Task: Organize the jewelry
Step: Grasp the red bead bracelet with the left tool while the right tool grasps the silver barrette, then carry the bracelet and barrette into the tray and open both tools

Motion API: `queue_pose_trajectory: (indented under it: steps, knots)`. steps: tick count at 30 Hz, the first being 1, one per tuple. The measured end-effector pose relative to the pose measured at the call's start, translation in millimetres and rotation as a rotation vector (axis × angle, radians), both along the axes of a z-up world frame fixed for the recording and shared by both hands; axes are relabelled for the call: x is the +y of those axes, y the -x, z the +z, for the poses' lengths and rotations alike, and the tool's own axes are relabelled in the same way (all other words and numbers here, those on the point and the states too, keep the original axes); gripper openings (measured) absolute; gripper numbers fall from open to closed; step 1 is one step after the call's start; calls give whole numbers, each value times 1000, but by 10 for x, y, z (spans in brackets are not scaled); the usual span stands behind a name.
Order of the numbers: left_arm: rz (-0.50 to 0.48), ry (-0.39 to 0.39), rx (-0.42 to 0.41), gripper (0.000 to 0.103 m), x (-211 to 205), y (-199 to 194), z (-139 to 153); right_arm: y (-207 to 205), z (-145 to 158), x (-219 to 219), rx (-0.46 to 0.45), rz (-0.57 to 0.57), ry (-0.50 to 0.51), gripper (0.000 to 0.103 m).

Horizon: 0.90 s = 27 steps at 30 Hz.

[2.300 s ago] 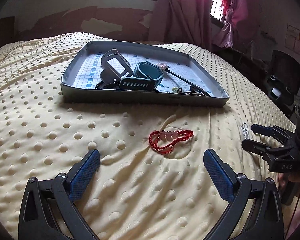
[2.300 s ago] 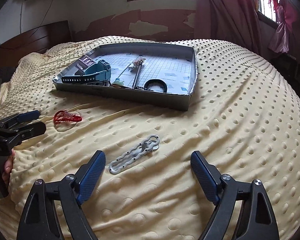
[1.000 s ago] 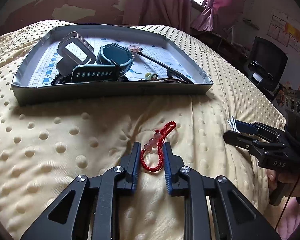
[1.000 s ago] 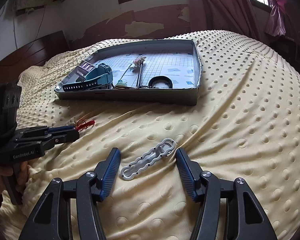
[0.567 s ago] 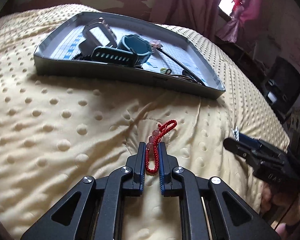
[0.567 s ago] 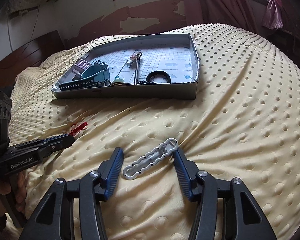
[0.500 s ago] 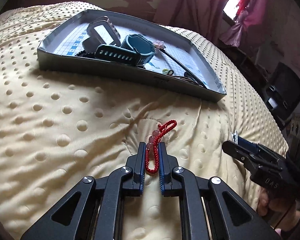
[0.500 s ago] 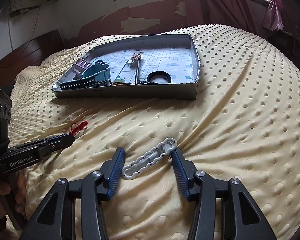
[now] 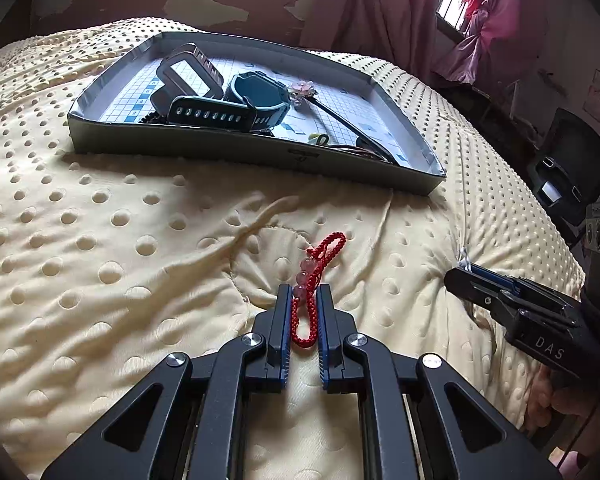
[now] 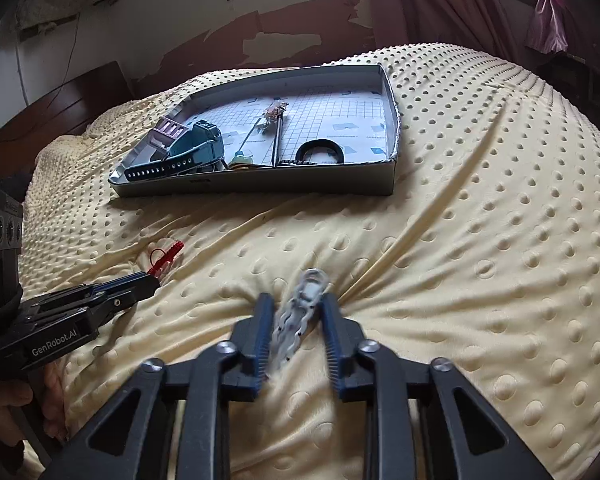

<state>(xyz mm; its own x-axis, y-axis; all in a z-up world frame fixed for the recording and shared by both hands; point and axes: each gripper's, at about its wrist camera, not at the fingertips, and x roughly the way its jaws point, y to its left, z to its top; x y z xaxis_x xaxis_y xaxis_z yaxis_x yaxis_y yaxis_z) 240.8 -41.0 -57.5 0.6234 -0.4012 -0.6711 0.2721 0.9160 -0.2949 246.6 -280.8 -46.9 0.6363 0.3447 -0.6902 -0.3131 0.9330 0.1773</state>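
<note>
The dimpled pale-yellow bedspread was the largest thing in view and the likeliest source of trouble: soft and creased, it could bunch up under the pads, so that fabric got pinched along with a piece. On it, well beyond both grippers, sat one shallow grey cardboard tray with a grid-printed floor. It held two chunky watches, one dark teal and one grey with a pale face, plus one black ring-shaped band and one thin dark hairpin topped with a pink flower; smaller bits there were too small to count.

The left gripper was clamped on one red braided cord bracelet with pink beads, whose far loop trailed on the bedspread. Gripped only at one end, it looked liable to slip or snag when lifted.

The right gripper had its jaws partly closed around one silver link bracelet, blurred; whether the pads already pressed it, I could not tell. Slick links might squirt free.
</note>
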Motion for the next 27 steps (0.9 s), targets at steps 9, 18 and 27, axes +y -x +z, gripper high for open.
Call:
queue_pose_trajectory:
  steps: [9,18,27]
  knots:
    - [-5,9,-29,6,-32,0,14,35,48,16,-14,-2,3,12]
    - [-8,-5,-119,5,-165,157,197,164,255,29,-131,18,-22,12]
    - [45,22,-199,5,-266,-52,630,-169,537,-56,-231,-35,-78,12]
